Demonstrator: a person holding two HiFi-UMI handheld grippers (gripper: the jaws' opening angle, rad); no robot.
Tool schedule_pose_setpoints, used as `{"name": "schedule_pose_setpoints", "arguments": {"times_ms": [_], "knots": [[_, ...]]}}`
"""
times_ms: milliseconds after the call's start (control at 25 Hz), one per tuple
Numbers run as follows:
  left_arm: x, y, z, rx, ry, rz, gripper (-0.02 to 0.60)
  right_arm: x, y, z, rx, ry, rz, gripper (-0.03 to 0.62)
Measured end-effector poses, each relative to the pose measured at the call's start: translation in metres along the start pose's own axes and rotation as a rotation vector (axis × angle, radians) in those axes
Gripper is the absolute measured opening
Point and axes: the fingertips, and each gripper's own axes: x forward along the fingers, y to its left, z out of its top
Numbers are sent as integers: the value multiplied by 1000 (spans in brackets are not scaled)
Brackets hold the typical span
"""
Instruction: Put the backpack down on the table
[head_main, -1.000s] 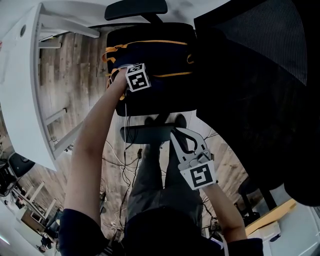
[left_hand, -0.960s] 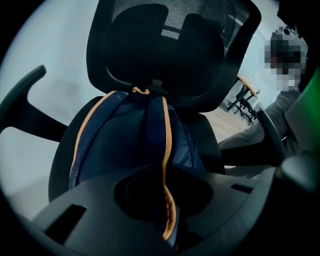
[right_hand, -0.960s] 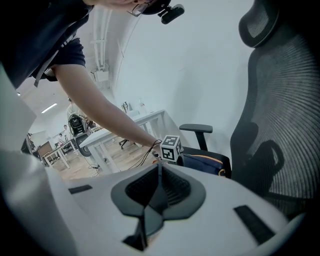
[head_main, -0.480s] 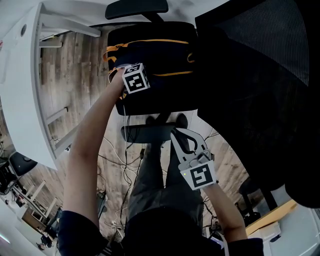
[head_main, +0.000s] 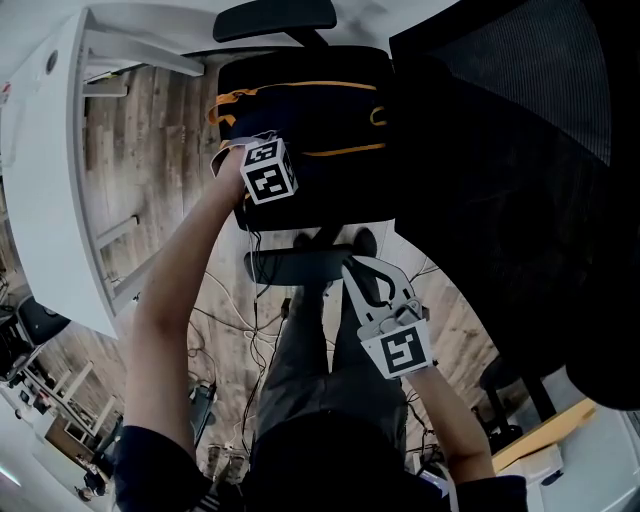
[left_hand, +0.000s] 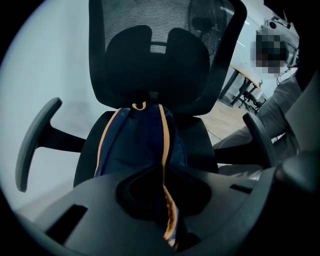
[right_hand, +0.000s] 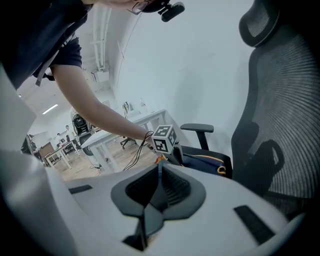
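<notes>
Backpack (head_main: 300, 120), dark blue with orange trim, lies on the seat of a black office chair (head_main: 320, 212), its top end towards the mesh backrest (head_main: 520, 150) and not on the white worktop (head_main: 40, 200), which stands off to the left of the chair in the head view. The person's left arm reaches down to the bag, and the left tongs (left_hand: 167, 220) are clamped on an orange-edged fold of the backpack's fabric, which runs up between the two jaws in the left gripper view. The marker cube (head_main: 268, 170) on those tongs sits over the near side of the bag.

The right tongs (head_main: 352, 272) hang apart from the bag, above the person's grey-trousered legs (head_main: 310, 360) and just beside the chair's near armrest (head_main: 290, 266). Their jaws are pressed together with nothing between them, as the right gripper view shows. That same view looks past the closed jaws to the chair, the bag and the left arm stretched over it. Cables (head_main: 240, 330) trail across the wooden floor (head_main: 140, 130) beneath the chair.
</notes>
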Motion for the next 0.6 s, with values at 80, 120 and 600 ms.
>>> {"name": "schedule_pose_setpoints", "arguments": {"times_ms": [80, 120, 600], "knots": [[-2, -2, 2, 8, 3, 9, 43, 0, -1, 1, -2, -1, 1, 25], [-3, -4, 3, 1, -5, 7, 43, 0, -1, 1, -2, -2, 0, 25], [-44, -2, 24, -83, -140, 12, 38, 0, 0, 1, -2, 2, 11, 25]]}}
